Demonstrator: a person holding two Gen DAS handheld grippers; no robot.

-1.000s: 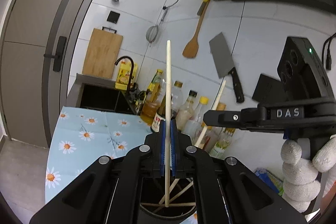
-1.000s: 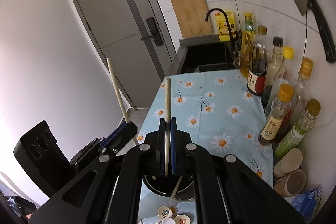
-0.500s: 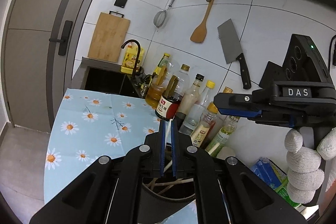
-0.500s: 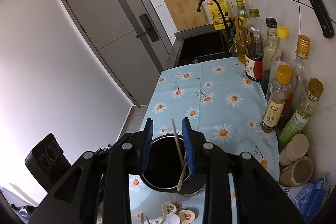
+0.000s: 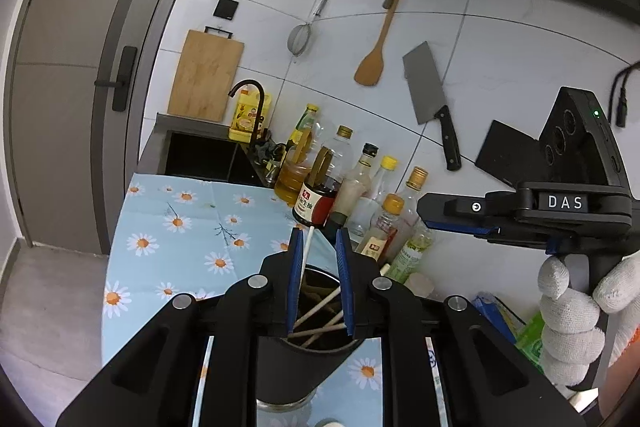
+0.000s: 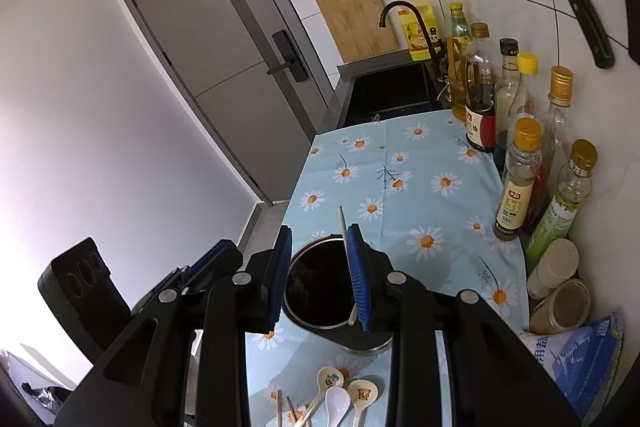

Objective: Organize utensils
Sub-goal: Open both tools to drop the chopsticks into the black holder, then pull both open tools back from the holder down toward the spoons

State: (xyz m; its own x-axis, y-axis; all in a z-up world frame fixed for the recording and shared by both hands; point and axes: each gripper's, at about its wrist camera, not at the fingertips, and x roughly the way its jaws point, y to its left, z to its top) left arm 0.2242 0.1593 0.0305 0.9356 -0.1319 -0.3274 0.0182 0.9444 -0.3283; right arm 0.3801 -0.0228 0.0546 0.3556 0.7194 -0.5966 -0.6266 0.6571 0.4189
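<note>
**Over the utensil pot, both grippers spread**

Above the dark utensil pot, the right gripper stands wide apart, gripping nothing; one chopstick leans beside its right pad. The left gripper is likewise parted, chopsticks loose below. Spoons lie at the worktop's near edge.

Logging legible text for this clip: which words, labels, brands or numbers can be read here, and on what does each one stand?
"DAS": white letters on the body of the right gripper, seen from the left wrist.
"生抽": on the red and white label of the dark soy sauce bottle; the smaller print there is unreadable.
"用盐": partly cut off, on the blue bag at the counter's right edge.
Labels on the yellow jug and the small bottles: too small or blurred.
</note>
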